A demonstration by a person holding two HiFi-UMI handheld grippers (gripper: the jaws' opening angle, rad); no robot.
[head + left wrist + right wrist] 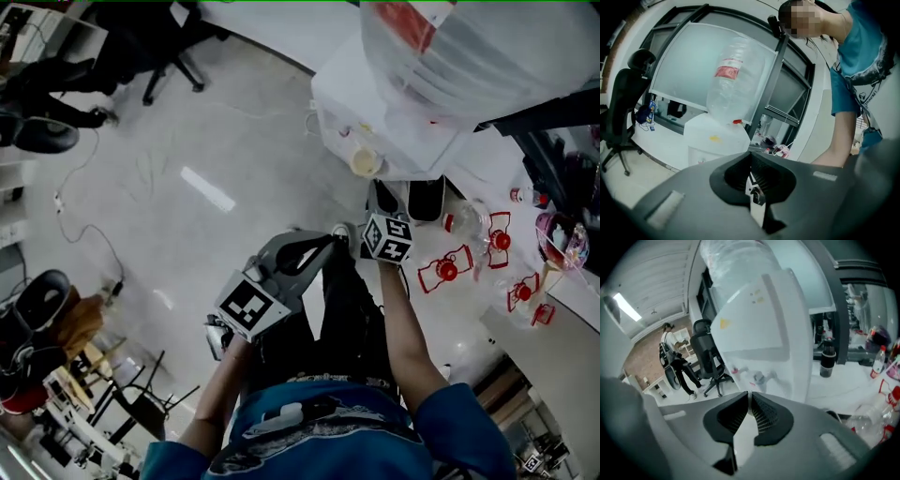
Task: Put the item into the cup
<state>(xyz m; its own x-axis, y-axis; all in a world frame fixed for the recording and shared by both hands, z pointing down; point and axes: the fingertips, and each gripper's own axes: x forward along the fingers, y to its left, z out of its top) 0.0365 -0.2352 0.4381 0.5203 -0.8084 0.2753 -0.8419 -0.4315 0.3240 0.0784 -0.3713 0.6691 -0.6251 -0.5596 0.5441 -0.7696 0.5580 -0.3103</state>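
Both grippers are held out in front of the person, above the floor. My left gripper [323, 246] points up and to the right; in the left gripper view [750, 153] its tips meet with nothing between them. My right gripper [382, 202] points at the white water dispenser [394, 122], and in the right gripper view [749, 393] its tips touch and hold nothing. Several clear containers with red caps [445, 270] lie on the white table [562, 347] to the right. A clear cup with purple contents [561, 239] stands at the far right.
A large clear water bottle [733, 79] sits upside down on the dispenser [715, 136]. A black bottle [827, 364] stands on the counter beside the dispenser [754, 329]. Office chairs [173, 66] stand on the pale floor behind. A person [675, 362] stands far off.
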